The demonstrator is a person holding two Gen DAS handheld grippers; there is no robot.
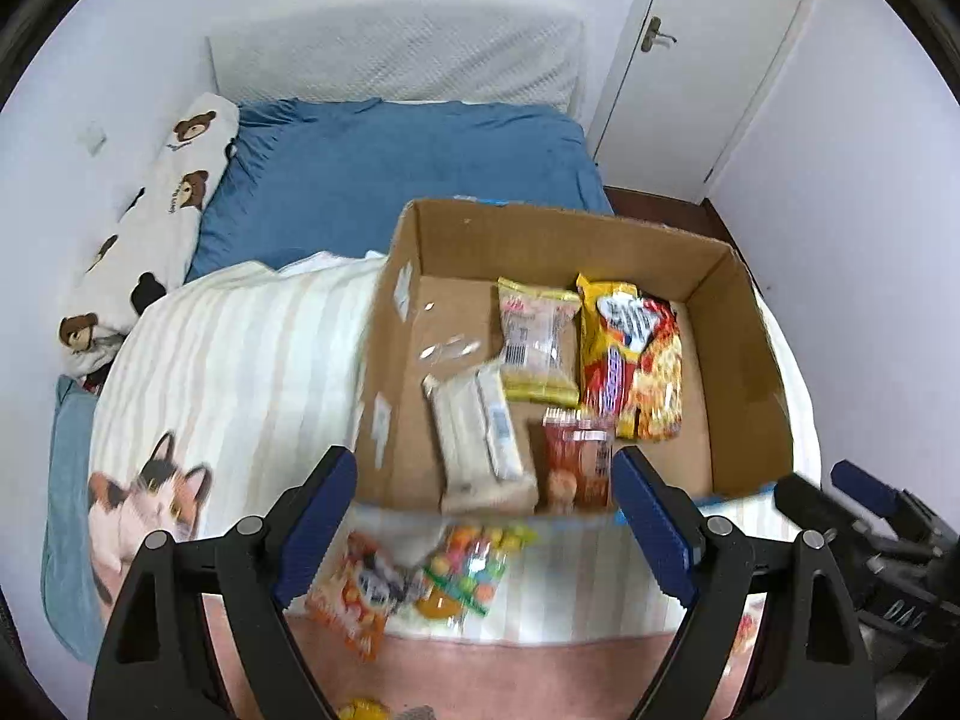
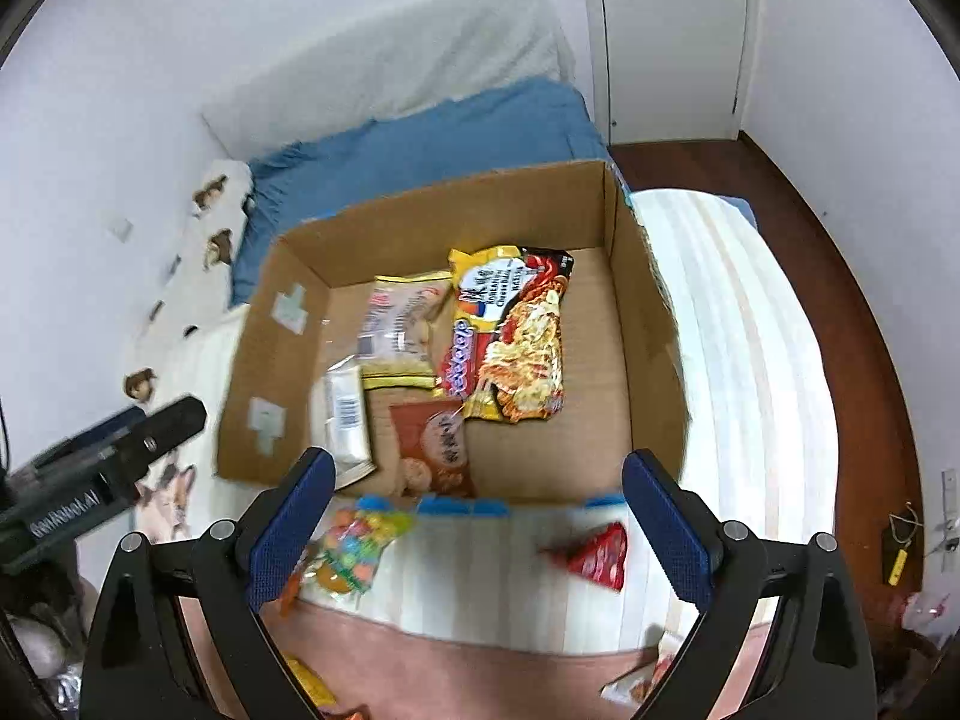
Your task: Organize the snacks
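Note:
An open cardboard box (image 1: 744,324) (image 2: 612,204) stands on the bed. In it lie a noodle packet (image 1: 642,354) (image 2: 522,336), a yellow-edged snack pack (image 1: 537,342) (image 2: 402,324), a white pack (image 1: 480,438) (image 2: 345,414) and a red-brown cracker pack (image 1: 576,468) (image 2: 432,444). In front of the box lie a colourful candy bag (image 1: 474,564) (image 2: 354,552), an orange bag (image 1: 360,594) and a red packet (image 2: 597,552). My left gripper (image 1: 486,534) is open and empty above the candy bag. My right gripper (image 2: 480,540) is open and empty near the box's front edge.
The bed has a striped cat-print blanket (image 1: 240,360), a blue sheet (image 1: 390,168) and a bear-print pillow (image 1: 162,204). More packets lie at the near edge (image 2: 636,684). A white door (image 1: 720,48) and brown floor (image 2: 840,276) are to the right.

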